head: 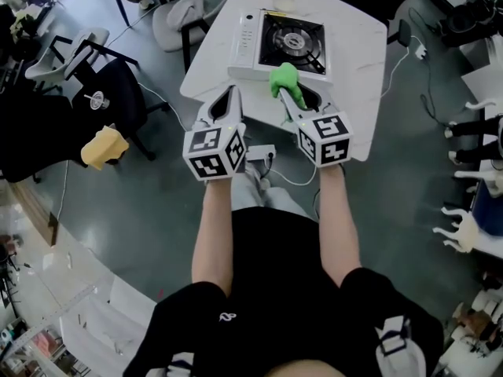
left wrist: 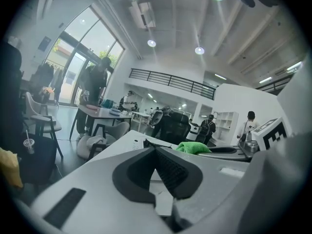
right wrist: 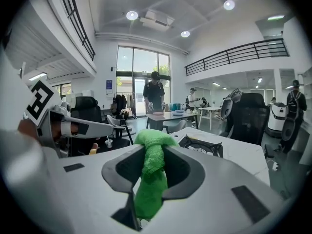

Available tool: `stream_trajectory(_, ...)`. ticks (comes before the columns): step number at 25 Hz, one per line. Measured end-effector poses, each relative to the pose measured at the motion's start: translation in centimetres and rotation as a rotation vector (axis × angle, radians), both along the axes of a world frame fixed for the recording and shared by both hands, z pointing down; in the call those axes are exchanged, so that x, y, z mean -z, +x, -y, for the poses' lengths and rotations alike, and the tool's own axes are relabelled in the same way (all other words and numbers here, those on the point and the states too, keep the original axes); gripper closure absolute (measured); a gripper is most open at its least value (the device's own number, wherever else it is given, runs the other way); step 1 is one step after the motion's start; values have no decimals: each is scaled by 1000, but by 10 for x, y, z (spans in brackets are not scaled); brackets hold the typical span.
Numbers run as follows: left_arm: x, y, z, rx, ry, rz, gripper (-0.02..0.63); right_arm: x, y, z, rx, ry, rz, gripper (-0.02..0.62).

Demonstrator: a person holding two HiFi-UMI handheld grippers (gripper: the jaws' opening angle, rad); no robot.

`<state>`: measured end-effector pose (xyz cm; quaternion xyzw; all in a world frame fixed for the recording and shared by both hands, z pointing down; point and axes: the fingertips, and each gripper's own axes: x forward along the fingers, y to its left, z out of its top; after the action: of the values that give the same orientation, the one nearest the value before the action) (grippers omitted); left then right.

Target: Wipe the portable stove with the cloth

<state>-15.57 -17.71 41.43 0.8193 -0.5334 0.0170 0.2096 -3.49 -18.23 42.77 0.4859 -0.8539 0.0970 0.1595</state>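
The portable stove (head: 283, 44) sits on the white table (head: 357, 93), white-bodied with a black burner; it also shows beyond the jaws in the right gripper view (right wrist: 201, 147). My right gripper (head: 289, 94) hovers just before the stove's near edge, shut on the green cloth (head: 284, 79). In its own view the cloth (right wrist: 152, 177) is pinched between the jaws of the right gripper (right wrist: 155, 152) and bunches over the tips. My left gripper (head: 233, 94) is held beside it on the left, over the table's near edge. The left gripper (left wrist: 155, 151) has its jaws shut with nothing between them.
A black chair (head: 98, 93) and a yellow object (head: 104, 146) stand on the floor at the left. A white chair (head: 177, 18) is by the table's far left. A power strip (head: 261, 154) with a cable lies under the near edge. People stand at a distant table (right wrist: 168, 115).
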Motion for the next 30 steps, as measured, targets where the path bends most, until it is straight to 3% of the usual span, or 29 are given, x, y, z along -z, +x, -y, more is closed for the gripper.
stream_trajectory(8,-1,-12,-22,15,-11,26,607,11,-5,-7,-16,33,55,506)
stream_trajectory(14,14,-16,-27,20,28,43,607,31,-8,-10,-36,102,119,508)
stream_trajectory(22,49,17,-16,-37,127,40,607,69,19,-16,-77,217,144,508)
stream_trajectory(30,84,53,-7,-125,217,55,607,89,64,-6,-228,238,90,511)
